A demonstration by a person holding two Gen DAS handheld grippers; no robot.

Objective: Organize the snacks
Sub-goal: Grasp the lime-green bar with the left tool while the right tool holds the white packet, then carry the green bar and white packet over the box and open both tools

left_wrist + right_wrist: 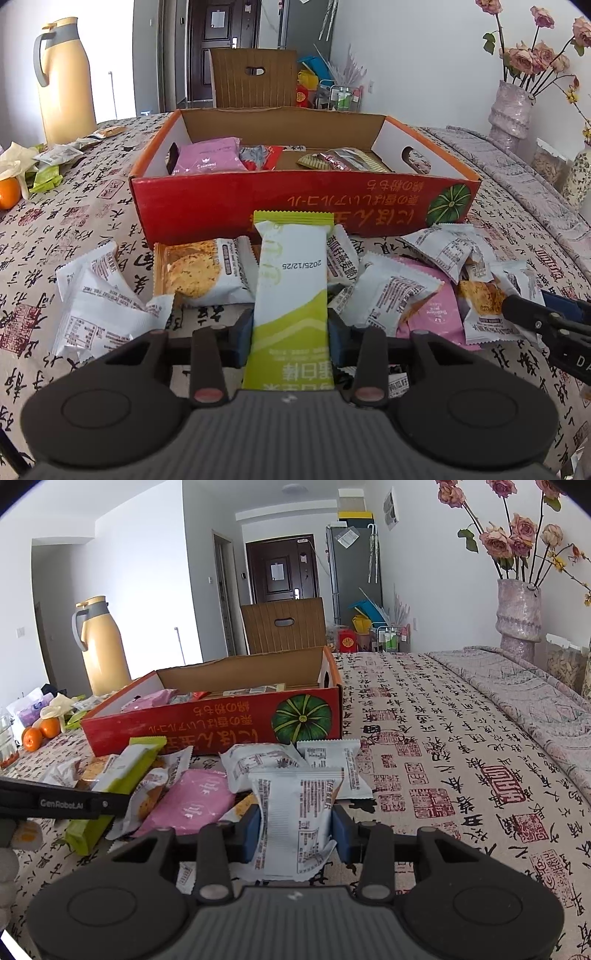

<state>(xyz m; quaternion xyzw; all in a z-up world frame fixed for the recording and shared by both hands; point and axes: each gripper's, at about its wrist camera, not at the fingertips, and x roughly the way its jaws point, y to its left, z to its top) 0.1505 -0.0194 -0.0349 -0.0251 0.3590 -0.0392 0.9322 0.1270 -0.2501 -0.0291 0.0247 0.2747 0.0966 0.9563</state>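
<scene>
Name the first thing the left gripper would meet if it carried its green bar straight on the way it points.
Most likely the red cardboard box: the left gripper, shut on the green-and-white snack bar, points at its near wall. Depth is unclear; packets lying beside the bar could brush first.

Green-and-white long foil snack bar wrapper [291, 295]: date "2025/12/25" printed in black, upside down in the left wrist view; large white Chinese characters on the green end, cut off and unreadable.

Pink plastic snack packet [208, 157] inside the red cardboard box [221, 206]: script word "Delicious".

Red cardboard box, front wall: yellow Japanese lettering, upside down, not legible in full.

Black arm of the left tool [66, 803], seen from the right wrist: white "GenRobot.AI".

White snack packets: small print, unreadable.
</scene>
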